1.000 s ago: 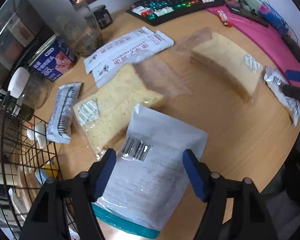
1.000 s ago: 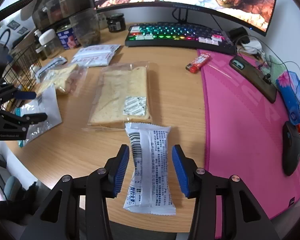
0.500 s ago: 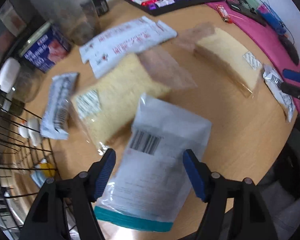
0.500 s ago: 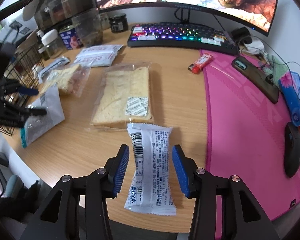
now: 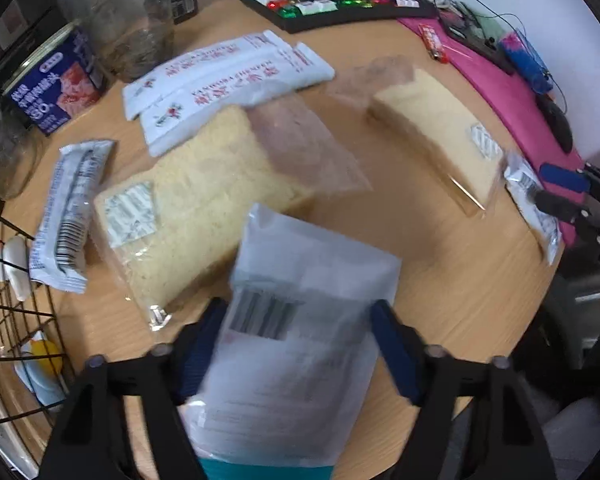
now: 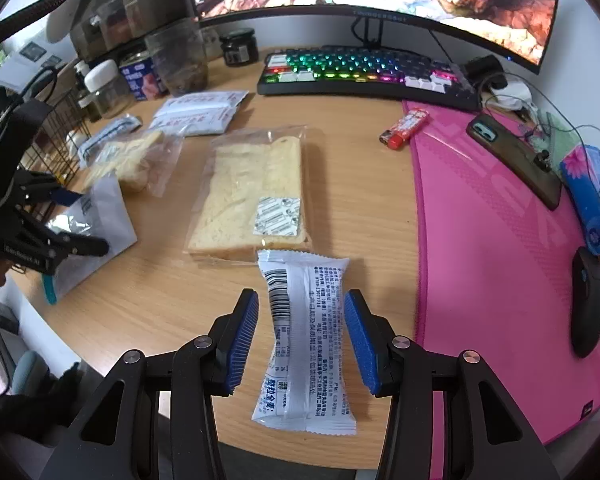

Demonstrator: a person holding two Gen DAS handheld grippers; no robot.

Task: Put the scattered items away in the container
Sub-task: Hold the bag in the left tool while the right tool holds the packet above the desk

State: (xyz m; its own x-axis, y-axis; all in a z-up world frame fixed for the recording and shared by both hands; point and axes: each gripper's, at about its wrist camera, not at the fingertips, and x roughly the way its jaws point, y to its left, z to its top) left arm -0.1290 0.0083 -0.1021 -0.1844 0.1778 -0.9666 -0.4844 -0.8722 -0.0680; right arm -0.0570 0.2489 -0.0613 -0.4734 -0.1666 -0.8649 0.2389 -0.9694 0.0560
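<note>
My left claw [image 5: 296, 344]: jaws wide, pads either side of a white pouch [image 5: 300, 332] with a teal bottom edge, grip not discernible, beside the wire basket [image 5: 8, 320]. My right claw [image 6: 302, 336]: jaws parted around a white snack packet [image 6: 306, 340] lying on the desk [image 6: 148, 300], pads clear of it.
</note>
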